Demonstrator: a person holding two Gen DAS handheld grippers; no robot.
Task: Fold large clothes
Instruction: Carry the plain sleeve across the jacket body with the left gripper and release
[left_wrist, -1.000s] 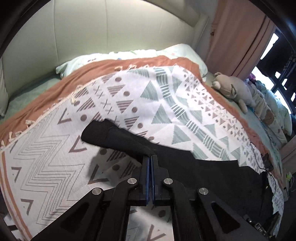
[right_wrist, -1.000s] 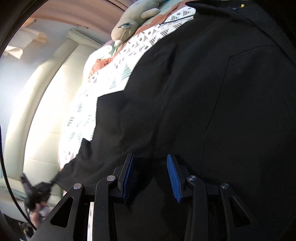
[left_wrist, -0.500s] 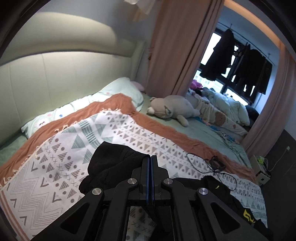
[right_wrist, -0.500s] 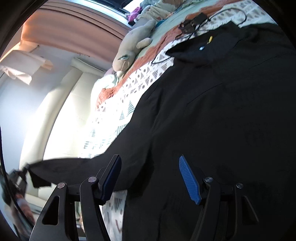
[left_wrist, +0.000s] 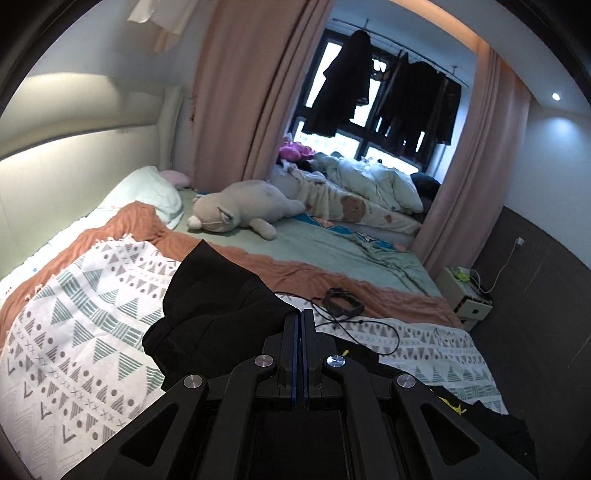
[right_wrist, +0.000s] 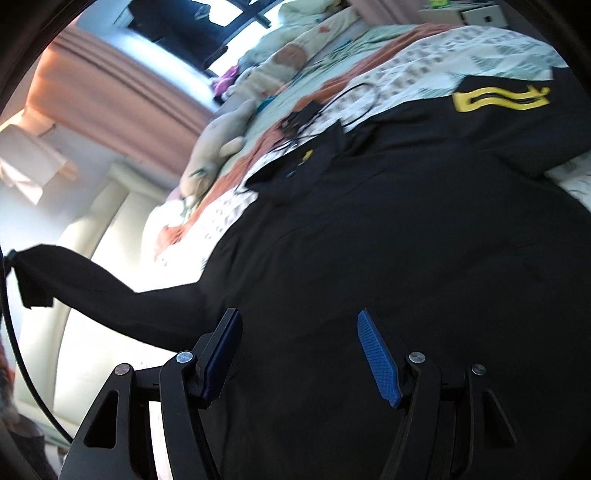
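Note:
A large black garment (right_wrist: 388, 229) with a yellow print (right_wrist: 498, 99) lies spread on the patterned blanket (left_wrist: 74, 332). My left gripper (left_wrist: 299, 317) is shut on the black sleeve (left_wrist: 221, 295), which hangs lifted and bunched in front of it. In the right wrist view that sleeve (right_wrist: 85, 284) stretches up to the far left, held in the air. My right gripper (right_wrist: 299, 332) stands open just above the garment's body, blue pads apart, nothing between them.
A plush animal (left_wrist: 240, 214) lies on the green sheet (left_wrist: 332, 254) behind the blanket. A black cable with a small device (left_wrist: 343, 302) rests by the garment's collar. Pillow (left_wrist: 147, 192) and headboard at left, curtains and a nightstand (left_wrist: 469, 295) at right.
My left gripper has lifted the sleeve up off the blanket and swung toward the window. My right gripper has opened wider and drawn back over the garment.

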